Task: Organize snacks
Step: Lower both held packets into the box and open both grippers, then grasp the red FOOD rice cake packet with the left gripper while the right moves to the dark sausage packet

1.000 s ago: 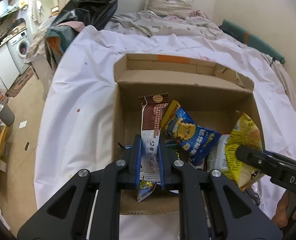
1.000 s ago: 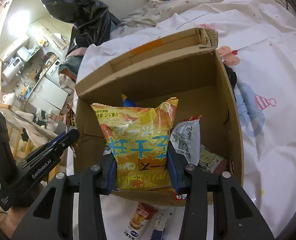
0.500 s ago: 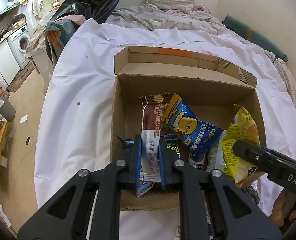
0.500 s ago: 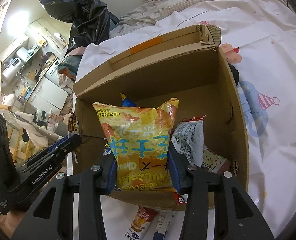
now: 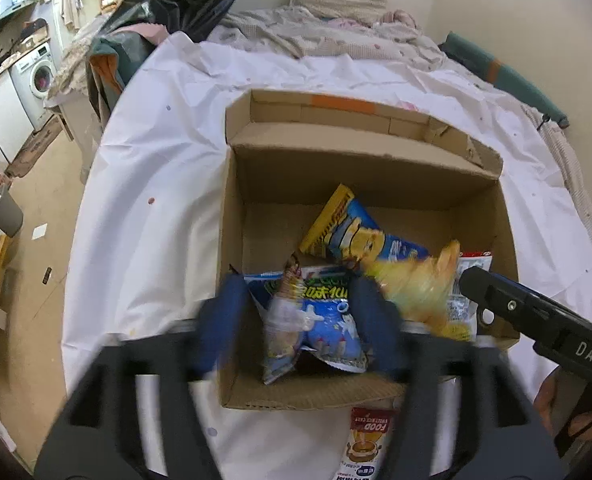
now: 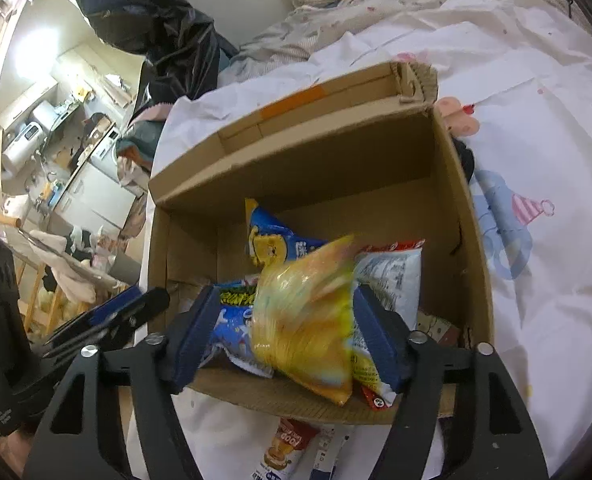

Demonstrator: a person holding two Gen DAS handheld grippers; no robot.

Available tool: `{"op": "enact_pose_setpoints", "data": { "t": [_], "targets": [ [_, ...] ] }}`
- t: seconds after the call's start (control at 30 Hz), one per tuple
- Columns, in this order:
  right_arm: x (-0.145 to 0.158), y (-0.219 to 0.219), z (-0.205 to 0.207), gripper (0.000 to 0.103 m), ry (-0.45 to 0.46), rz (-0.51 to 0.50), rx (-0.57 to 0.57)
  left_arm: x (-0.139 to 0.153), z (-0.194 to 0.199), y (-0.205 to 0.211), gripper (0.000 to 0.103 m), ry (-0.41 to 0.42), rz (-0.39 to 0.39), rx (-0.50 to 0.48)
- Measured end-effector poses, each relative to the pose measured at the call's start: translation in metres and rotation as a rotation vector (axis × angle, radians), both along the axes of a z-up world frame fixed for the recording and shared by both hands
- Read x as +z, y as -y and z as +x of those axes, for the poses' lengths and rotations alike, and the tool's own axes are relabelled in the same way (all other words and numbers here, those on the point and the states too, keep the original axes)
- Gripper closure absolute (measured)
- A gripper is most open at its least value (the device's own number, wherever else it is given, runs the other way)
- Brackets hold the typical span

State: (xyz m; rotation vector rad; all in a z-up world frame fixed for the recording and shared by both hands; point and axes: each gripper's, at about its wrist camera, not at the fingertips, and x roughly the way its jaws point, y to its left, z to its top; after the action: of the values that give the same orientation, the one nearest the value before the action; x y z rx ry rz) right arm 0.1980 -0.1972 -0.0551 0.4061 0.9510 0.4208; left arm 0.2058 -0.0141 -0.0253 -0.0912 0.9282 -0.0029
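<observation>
- Snacks are lying in the box (image 5: 232, 208) on the white sheet (image 5: 144, 184), piled toward its near wall, just ahead of both grippers.
- The left gripper (image 5: 296, 322) is standing wide, blurred, holding nothing; a blue bag (image 5: 316, 320) and a slim packet (image 5: 286, 320) are lying loose in the gap between its fingers, touching neither as far as the blur allows.
- The right gripper (image 6: 292, 330) is also spreading wide; the yellow bag (image 6: 304, 312) is sitting blurred between its fingers, apparently free and dropping, long axis running away from the gripper and tilted.
- Whether the yellow bag is touching a pad, I cannot tell.
- Beyond it, a blue-and-yellow bag (image 6: 274, 240) is leaning toward the far wall, and a white bag (image 6: 392, 276) is lying to the gripper's right.
- Outside the box, under its near wall and below both grippers, a sachet (image 5: 366, 444) marked FOOD is lying on the sheet, long axis pointing toward the box.
- Judging from this, the sachet is the piece not yet boxed; it is sitting closer to the right gripper, so that hand seems better placed, reaching down and back.
</observation>
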Motion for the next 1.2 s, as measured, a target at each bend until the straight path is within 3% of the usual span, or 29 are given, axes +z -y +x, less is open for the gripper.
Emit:
{"op": "enact_pose_setpoints", "data": {
  "t": [0.07,0.53,1.2],
  "targets": [
    [0.001,0.000,0.001,0.031,0.007,-0.006,0.006,0.004,-0.003,0.000,0.022,0.028,0.012,0.003],
    [0.003,0.006,-0.001,0.031,0.006,-0.011,-0.007,0.006,-0.007,0.002,0.022,0.047,0.048,-0.008],
    [0.022,0.041,-0.055,0.031,0.010,-0.014,-0.046,0.014,-0.049,-0.005,0.022,0.051,0.023,-0.008]
  ]
}}
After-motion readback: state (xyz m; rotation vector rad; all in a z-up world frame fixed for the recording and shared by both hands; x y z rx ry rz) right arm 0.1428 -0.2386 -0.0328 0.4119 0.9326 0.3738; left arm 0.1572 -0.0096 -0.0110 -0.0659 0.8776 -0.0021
